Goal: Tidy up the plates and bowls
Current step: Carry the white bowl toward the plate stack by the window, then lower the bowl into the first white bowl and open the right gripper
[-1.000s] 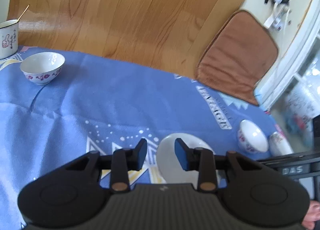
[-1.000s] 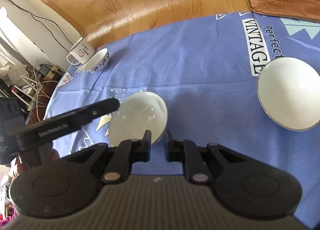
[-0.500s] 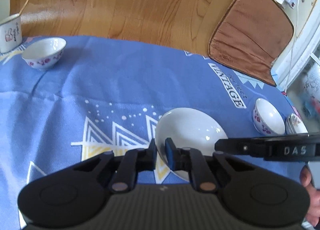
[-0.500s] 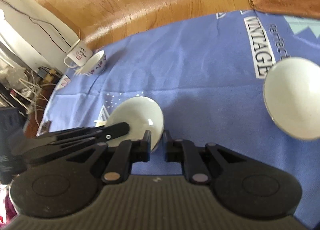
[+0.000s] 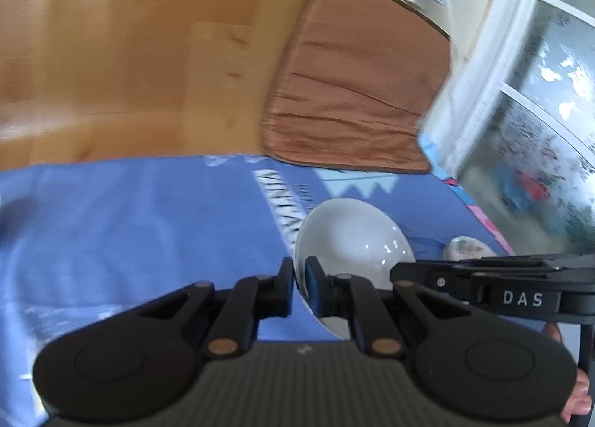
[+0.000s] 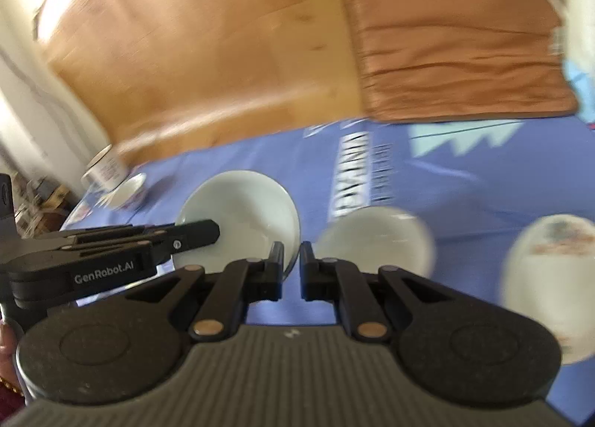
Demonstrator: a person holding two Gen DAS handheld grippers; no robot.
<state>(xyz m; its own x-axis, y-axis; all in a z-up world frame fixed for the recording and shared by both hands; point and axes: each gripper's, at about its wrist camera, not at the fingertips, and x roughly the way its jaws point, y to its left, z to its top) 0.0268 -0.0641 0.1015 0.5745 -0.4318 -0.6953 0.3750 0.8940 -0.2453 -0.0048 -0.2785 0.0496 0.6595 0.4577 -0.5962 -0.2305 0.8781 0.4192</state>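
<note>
A white plate [image 5: 353, 241] hangs a little above the blue tablecloth [image 5: 130, 222], held by both grippers. My left gripper [image 5: 299, 278] is shut on its left rim. My right gripper [image 6: 292, 263] is shut on the opposite rim of the same plate [image 6: 241, 211]. The right gripper [image 5: 398, 272] comes in from the right in the left wrist view, and the left gripper [image 6: 212, 231] from the left in the right wrist view. A second white dish [image 6: 375, 241] lies blurred just right of the held plate. A flowered bowl [image 6: 539, 278] sits further right.
A mug [image 6: 104, 170] and a small flowered bowl [image 6: 130, 192] stand at the cloth's far left corner. A brown cushion [image 5: 353, 92] lies beyond the far edge on the wooden floor [image 5: 130, 55]. Another patterned bowl [image 5: 468, 246] shows near the right edge.
The left gripper went from open to shut on the plate's rim. Both grippers then carried the plate to the right, closer to the second white dish and the flowered bowl.
</note>
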